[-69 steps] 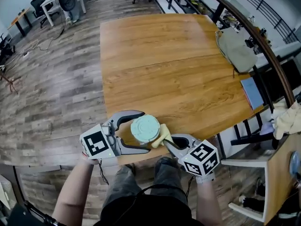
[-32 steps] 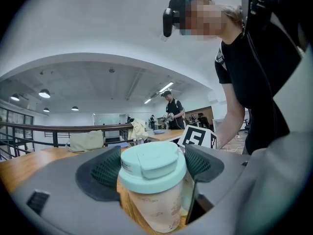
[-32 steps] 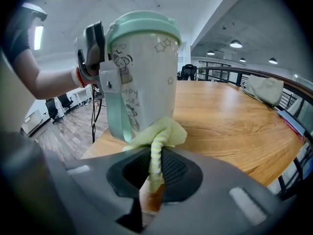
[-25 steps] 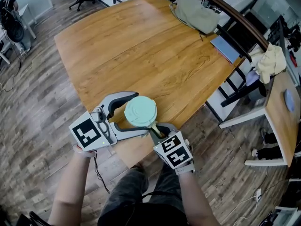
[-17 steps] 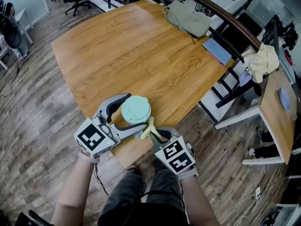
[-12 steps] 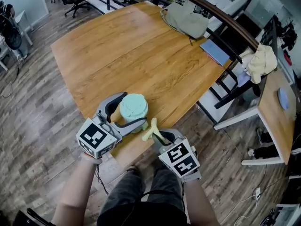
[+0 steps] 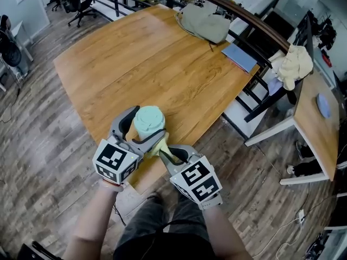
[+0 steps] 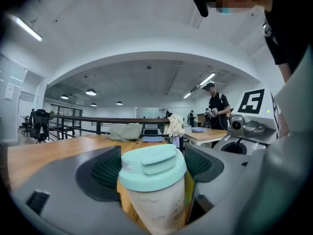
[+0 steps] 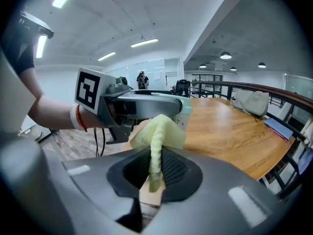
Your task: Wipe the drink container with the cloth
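Note:
The drink container (image 7: 149, 119), a pale printed cup with a mint lid, is at the wooden table's (image 7: 162, 58) near corner. My left gripper (image 7: 146, 125) is shut on the cup's body, with one pad (image 8: 104, 173) on each side of the cup (image 8: 155, 199). My right gripper (image 7: 164, 152) is shut on a yellow cloth (image 7: 158, 144), which bunches up out of the jaws (image 9: 157, 132). The cloth's free end touches the cup's near side, just under the left gripper's lower jaw. Between the right gripper (image 9: 153, 174) pads the cloth is pinched into a narrow strip.
A grey-green bag (image 7: 201, 15) and a blue notebook (image 7: 238, 57) lie at the table's far edge. A second table (image 7: 319, 118) stands to the right, with a pale cloth heap (image 7: 291, 64) by it. A black railing runs behind. People stand in the background.
The right gripper has brought the cloth in from a small gap to touch the cup's near side. The left gripper keeps hold of the cup and has turned slightly.

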A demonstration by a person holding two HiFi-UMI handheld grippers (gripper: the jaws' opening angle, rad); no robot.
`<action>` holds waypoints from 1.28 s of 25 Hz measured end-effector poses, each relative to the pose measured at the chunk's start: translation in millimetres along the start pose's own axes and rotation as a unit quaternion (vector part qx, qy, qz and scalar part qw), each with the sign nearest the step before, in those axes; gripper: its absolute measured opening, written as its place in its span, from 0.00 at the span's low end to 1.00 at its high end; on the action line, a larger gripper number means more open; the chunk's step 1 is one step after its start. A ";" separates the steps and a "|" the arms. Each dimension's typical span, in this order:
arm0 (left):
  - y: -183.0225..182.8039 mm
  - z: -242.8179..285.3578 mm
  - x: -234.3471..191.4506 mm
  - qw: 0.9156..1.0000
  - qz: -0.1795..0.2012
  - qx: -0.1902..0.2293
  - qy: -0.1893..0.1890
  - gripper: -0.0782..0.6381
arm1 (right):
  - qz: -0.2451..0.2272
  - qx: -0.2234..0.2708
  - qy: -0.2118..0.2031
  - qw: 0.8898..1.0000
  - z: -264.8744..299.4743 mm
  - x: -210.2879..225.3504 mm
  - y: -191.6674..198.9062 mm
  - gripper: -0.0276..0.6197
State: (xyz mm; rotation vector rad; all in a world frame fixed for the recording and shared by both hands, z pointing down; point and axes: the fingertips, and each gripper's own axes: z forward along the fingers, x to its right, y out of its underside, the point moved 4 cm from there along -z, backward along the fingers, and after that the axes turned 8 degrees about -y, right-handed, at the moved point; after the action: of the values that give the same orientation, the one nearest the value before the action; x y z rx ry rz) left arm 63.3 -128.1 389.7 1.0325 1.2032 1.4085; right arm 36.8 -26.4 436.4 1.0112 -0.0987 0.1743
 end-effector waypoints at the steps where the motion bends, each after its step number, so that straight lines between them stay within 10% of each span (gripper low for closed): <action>1: 0.5 0.1 -2.6 1.000 -0.005 -0.001 -0.002 0.67 | -0.001 0.005 0.002 1.000 4.1 -0.2 -5.1 0.11; 32: 1.1 -10.3 -30.2 0.998 -0.046 0.027 0.035 0.67 | 0.044 -0.094 0.031 0.994 75.4 23.8 58.5 0.11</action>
State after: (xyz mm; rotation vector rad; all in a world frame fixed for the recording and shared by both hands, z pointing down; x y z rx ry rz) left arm 58.1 -159.5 388.9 0.9584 1.3295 1.3570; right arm 48.9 -57.7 528.9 0.8128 -0.1005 0.2719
